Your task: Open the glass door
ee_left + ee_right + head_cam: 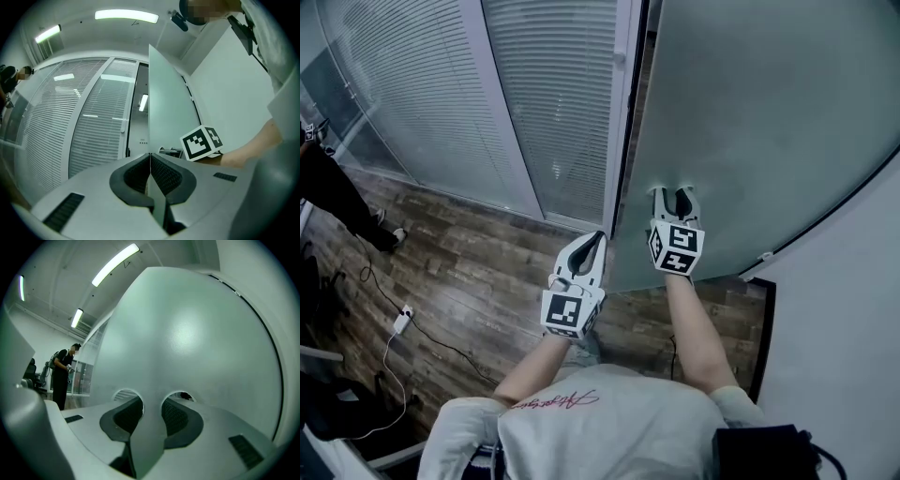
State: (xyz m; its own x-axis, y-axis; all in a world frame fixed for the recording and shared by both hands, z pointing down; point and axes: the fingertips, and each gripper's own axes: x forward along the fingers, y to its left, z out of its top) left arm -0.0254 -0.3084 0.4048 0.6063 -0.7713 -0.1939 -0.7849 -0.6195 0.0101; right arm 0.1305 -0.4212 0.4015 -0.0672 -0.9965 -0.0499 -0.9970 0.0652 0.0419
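The frosted glass door (pixel 750 122) stands partly swung open, its free edge beside the white door frame (pixel 623 112). My right gripper (pixel 673 195) is open, both fingertips pressed flat against the door's face low down. In the right gripper view the door (pixel 187 333) fills the picture and the right gripper (pixel 152 401) touches it with nothing between the jaws. My left gripper (pixel 598 238) is shut, its tips right at the door's free edge. In the left gripper view the door (pixel 168 108) shows edge-on just above the closed left gripper (pixel 150 157).
Fixed glass partitions with blinds (pixel 441 94) run along the left. Another person (pixel 337 192) stands at far left on the wood floor, where a power strip with cable (pixel 401 322) lies. A white wall (pixel 853 309) closes the right side.
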